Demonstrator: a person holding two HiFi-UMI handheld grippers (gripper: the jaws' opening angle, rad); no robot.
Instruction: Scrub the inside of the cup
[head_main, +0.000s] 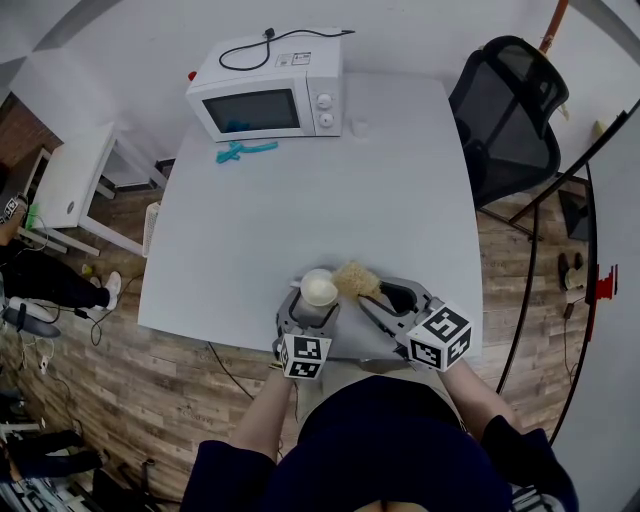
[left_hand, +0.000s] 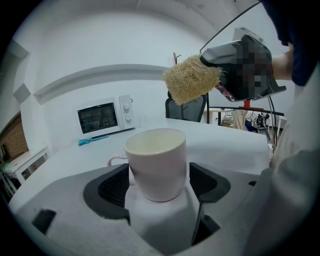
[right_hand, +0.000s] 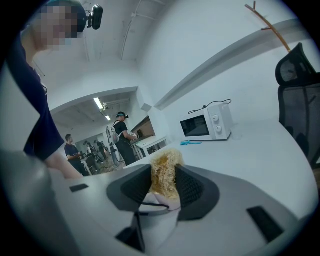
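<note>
A white cup (head_main: 319, 289) with a pale inside sits between the jaws of my left gripper (head_main: 313, 300), which is shut on its sides; in the left gripper view the cup (left_hand: 156, 162) stands upright with its handle to the left. My right gripper (head_main: 372, 290) is shut on a tan loofah scrubber (head_main: 353, 279). The scrubber (left_hand: 192, 79) hangs above and to the right of the cup's rim, apart from it. In the right gripper view the loofah (right_hand: 163, 179) is pinched between the dark pads.
A white microwave (head_main: 267, 92) stands at the table's far left, with a teal tool (head_main: 241, 151) in front of it. A black office chair (head_main: 507, 110) is at the far right. The grey table's (head_main: 280, 220) front edge runs just under both grippers.
</note>
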